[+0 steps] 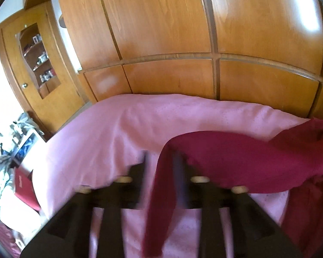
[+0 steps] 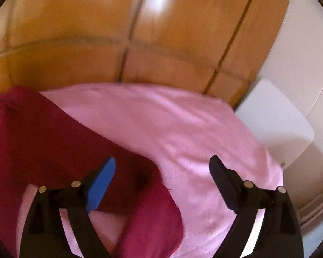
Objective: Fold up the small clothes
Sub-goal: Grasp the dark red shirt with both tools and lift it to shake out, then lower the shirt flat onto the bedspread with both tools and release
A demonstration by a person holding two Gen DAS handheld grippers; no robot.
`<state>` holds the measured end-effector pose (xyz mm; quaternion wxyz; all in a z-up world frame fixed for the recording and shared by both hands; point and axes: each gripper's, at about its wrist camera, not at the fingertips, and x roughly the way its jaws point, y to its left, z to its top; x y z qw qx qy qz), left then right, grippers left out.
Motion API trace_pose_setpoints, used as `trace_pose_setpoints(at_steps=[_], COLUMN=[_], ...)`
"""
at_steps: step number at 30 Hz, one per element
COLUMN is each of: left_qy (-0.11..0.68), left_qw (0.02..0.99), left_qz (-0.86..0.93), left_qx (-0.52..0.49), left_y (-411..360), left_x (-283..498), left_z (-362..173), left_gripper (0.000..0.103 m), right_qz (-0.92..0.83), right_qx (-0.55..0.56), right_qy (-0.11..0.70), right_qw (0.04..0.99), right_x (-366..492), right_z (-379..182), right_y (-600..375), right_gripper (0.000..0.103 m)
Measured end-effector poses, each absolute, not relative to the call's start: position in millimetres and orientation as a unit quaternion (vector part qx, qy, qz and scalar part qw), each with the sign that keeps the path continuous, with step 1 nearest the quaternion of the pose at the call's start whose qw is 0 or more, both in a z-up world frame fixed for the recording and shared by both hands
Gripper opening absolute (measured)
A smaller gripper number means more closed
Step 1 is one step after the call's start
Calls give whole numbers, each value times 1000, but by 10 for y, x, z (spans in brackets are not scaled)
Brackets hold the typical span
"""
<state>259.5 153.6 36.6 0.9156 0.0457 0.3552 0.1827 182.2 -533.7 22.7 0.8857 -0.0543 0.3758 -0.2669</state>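
Note:
A dark red garment (image 1: 236, 159) lies on a pink bedcover (image 1: 109, 129). My left gripper (image 1: 164, 161) is shut on the garment's edge and lifts it; a strip of the cloth hangs down between the fingers. The view is blurred by motion. In the right wrist view the same red garment (image 2: 43, 142) spreads over the left half of the pink bedcover (image 2: 183, 133). My right gripper (image 2: 162, 163) is open and empty, hovering above the garment's right edge, with its blue-padded left finger (image 2: 101, 185) over the red cloth and its right finger (image 2: 224, 182) over the bedcover.
A wooden wardrobe (image 1: 172, 32) stands right behind the bed. A wooden cabinet with a glass door (image 1: 32, 64) is at far left, with a red book (image 1: 24, 188) and clutter beside the bed. A white board (image 2: 273, 116) stands by the bed's right end.

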Motion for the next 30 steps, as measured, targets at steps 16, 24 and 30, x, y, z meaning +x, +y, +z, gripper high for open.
trace_pose_setpoints(at_steps=[16, 24, 30], left_qy=[500, 453, 439], left_qw=[849, 868, 873], left_qz=[-154, -173, -176], left_qx=[-70, -111, -123], left_y=[737, 916, 1246], left_x=[1592, 1281, 830], left_z=[-708, -396, -126], left_gripper=[44, 2, 2], right_qz=[172, 172, 114], right_qx=[108, 92, 78], right_qy=[533, 483, 467], right_qw=[821, 854, 874], right_x=[825, 538, 150], right_z=[-520, -10, 280], right_y=[-3480, -3635, -4330], right_gripper=[43, 7, 7])
